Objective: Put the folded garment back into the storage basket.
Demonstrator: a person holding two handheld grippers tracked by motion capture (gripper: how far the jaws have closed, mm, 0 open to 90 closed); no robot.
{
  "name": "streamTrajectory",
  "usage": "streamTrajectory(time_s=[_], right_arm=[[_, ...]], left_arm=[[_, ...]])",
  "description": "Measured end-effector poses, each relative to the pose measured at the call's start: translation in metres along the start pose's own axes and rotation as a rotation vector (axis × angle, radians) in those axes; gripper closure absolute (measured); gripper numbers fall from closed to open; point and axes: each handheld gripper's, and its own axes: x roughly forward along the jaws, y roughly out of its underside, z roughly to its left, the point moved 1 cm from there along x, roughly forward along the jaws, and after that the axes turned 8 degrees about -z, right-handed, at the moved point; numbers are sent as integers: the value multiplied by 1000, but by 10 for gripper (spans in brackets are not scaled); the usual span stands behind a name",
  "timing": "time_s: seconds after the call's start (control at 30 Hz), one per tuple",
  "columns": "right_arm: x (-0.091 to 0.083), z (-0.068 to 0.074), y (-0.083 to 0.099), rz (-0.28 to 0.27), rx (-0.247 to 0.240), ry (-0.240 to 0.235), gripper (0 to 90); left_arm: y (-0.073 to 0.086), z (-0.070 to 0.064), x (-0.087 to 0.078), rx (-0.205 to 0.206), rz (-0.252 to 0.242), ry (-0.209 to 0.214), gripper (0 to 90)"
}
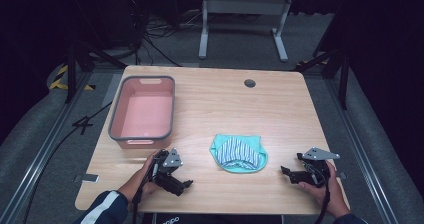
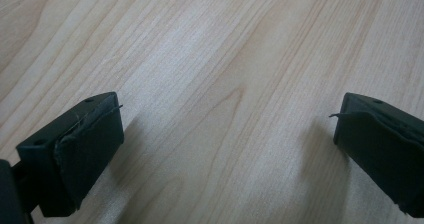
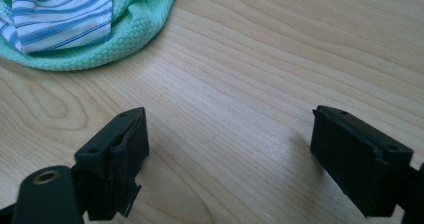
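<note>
So the cloth was sitting near the front middle of the table, pretty much between the two grippers and touching neither. The right gripper view showed what the high view couldn't: a mint-green waffle-knit piece with a blue-and-white striped piece bunched on top of it, crumpled rather than flat. From above it just read as a small teal-edged bundle. In that close view the cloth lay up in the far left corner, well beyond the jaws, with bare wood between them. The right gripper had its jaws spread wide over nothing. The left gripper was the same deal, jaws wide apart above plain wood grain. The high view added a pink bin with a grey rim at the table's far left, well apart from the cloth.
</note>
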Motion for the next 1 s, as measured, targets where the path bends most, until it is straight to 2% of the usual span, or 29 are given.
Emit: streamTrajectory(time_s=[0.47,0.6,0.67,0.77,0.83,0.93,1.0], right_arm=[[0,0,0,1,3,3,159],[0,0,0,1,3,5,159],[0,0,0,3,3,5,159],[0,0,-2,19,9,2,172],[0,1,-5,28,-2,-2,255],[0,5,-13,23,-16,-9,276],[0,10,-20,11,-19,-33,288]], left_arm=[[1,0,-1,5,-4,-4,5],[-2,0,-1,14,22,10,18],[-6,-1,0,18,21,14,59],[-14,-3,3,36,26,9,187],[-21,-5,6,51,21,10,172],[-36,-5,10,64,11,7,210],[-46,-6,13,59,-23,-3,228]])
